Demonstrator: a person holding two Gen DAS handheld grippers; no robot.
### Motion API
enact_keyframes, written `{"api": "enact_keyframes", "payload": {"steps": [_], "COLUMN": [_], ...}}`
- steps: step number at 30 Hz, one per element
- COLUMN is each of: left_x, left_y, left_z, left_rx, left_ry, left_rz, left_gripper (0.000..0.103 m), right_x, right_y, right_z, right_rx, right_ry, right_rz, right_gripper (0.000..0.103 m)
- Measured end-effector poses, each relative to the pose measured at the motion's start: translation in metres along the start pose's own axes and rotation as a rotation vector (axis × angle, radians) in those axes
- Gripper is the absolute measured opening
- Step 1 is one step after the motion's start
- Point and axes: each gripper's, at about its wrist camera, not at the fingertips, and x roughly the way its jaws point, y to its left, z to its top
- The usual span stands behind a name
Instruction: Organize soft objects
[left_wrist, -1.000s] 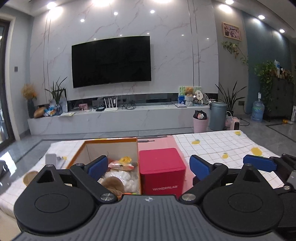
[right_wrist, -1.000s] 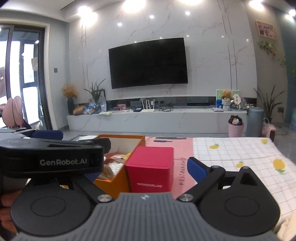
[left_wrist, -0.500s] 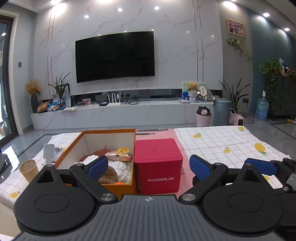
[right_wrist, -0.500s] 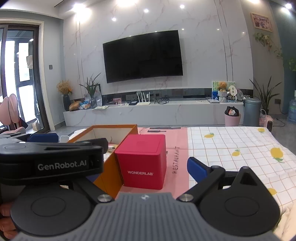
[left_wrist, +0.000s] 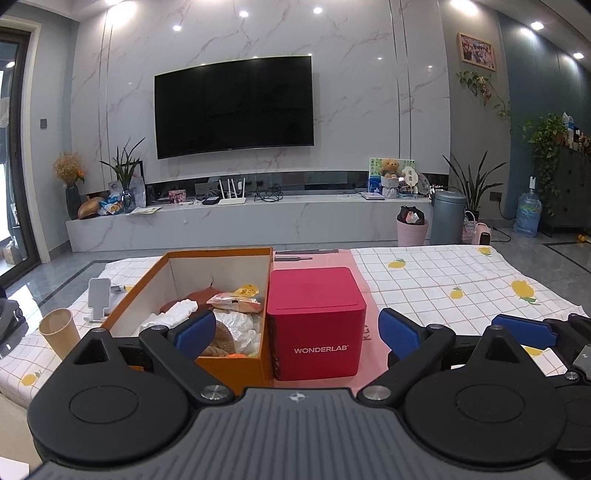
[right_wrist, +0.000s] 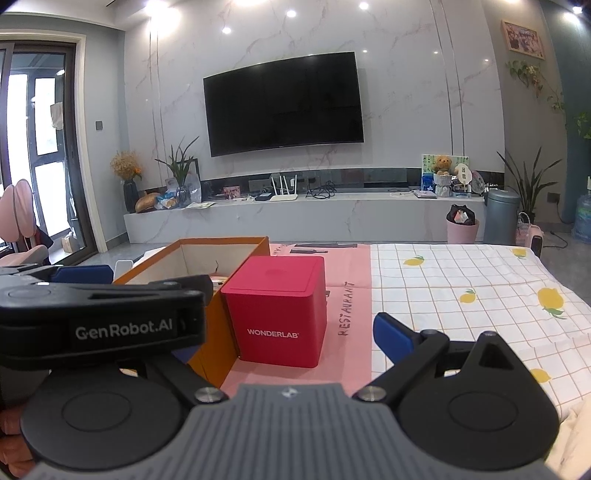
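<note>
— Left wrist view first: shifted at all?

— Lifted slightly and levelled over the last second, showing more of the inside of the orange open-topped cardboard box (left_wrist: 236, 369), plus a brown paper cup (left_wrist: 59, 332) off to its left. Left gripper (left_wrist: 297, 332) spread wide throughout, blue pads empty.

— And the soft things?

— Heaped inside that box: white crumpled cloth (left_wrist: 173, 310), a brown plush lump, rust-red fabric, a crinkly packet. Spotted no soft item loose on the lemon-print tablecloth (left_wrist: 443, 280).

— Right wrist view?

— Same slight lift; more of the top of the red lidded cube marked WONDERLAB (right_wrist: 277, 314), snug against the box's right wall. Right gripper (right_wrist: 288, 343) spread too, holding nothing, one finger hidden behind the left tool.

— Meaning?

— Fits a finished tidy-up or a pause between picks; cannot tell which.
</note>
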Motion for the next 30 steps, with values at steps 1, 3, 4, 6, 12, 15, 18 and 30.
{"api": "enact_keyframes", "payload": {"steps": [1, 3, 4, 6, 12, 15, 18, 30], "left_x": [0.000, 0.000, 0.000, 0.000, -0.001, -0.001, -0.001, 0.000], "left_y": [0.000, 0.000, 0.000, -0.003, -0.002, -0.003, -0.003, -0.002], "left_z": [0.001, 0.001, 0.002, 0.002, 0.002, 0.003, 0.003, 0.000], "left_rx": [0.000, 0.003, 0.006, 0.012, 0.016, 0.023, 0.025, 0.028], "left_ry": [0.002, 0.007, 0.011, 0.010, 0.012, 0.015, 0.015, 0.031], "left_rz": [0.001, -0.005, -0.005, 0.001, 0.006, 0.010, 0.010, 0.019], "left_gripper": [0.103, 0.103, 0.103, 0.103, 0.103, 0.103, 0.103, 0.103], "right_x": [0.000, 0.000, 0.000, 0.002, 0.002, 0.002, 0.003, 0.005], "right_y": [-0.001, -0.001, -0.002, -0.004, -0.007, -0.007, -0.009, -0.011], "right_z": [0.000, 0.000, 0.000, 0.000, -0.001, -0.001, -0.002, -0.002], "right_rx": [0.002, 0.007, 0.012, 0.021, 0.030, 0.033, 0.035, 0.041], "right_ry": [0.000, 0.003, 0.004, 0.007, 0.004, 0.004, 0.006, 0.020], "right_rz": [0.001, 0.006, 0.011, 0.018, 0.026, 0.029, 0.034, 0.041], "right_gripper": [0.095, 0.095, 0.095, 0.095, 0.095, 0.095, 0.095, 0.095]}}
